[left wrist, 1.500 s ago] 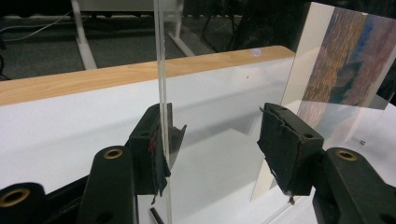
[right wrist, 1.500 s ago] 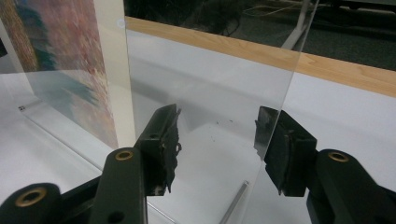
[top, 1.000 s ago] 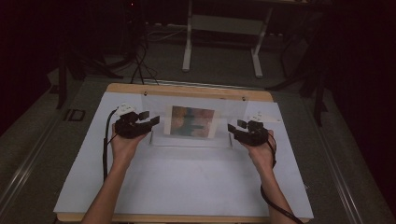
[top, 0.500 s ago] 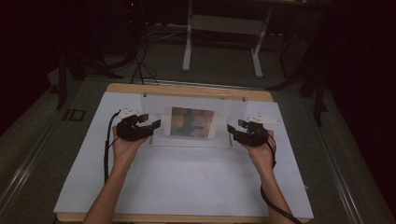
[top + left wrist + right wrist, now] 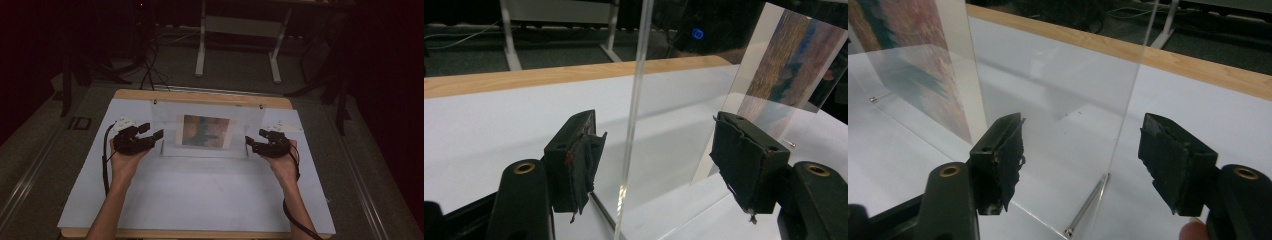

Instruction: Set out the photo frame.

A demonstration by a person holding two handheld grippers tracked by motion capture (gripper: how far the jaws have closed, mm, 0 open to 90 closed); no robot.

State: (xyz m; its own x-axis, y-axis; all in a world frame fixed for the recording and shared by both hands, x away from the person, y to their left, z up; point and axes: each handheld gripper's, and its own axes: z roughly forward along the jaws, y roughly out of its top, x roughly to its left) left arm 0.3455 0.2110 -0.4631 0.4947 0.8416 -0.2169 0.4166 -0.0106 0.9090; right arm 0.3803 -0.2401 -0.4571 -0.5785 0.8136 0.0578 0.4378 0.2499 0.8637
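A clear acrylic panel [image 5: 167, 120] stands upright on the white table sheet, with a colourful picture [image 5: 206, 131] in its middle. My left gripper [image 5: 154, 135] is at the panel's left edge and my right gripper [image 5: 251, 143] at its right edge. In the left gripper view the gripper [image 5: 656, 150] is open, its jaws just widened, and the panel's edge [image 5: 634, 115] rises between the pads untouched. The right gripper [image 5: 1080, 150] has also just been opening; the panel's edge [image 5: 1128, 100] stands between its pads, clear of both.
A white sheet [image 5: 200, 195] covers the wooden table [image 5: 200, 96]. A thin metal pin [image 5: 1088, 205] lies at the panel's foot near the right gripper. Desk legs [image 5: 201, 50] and cables stand on the dark floor beyond the table.
Both grippers' jaws have spread apart at the panel's side edges. The left hand has drawn back slightly from the panel; the right hand has stayed put.
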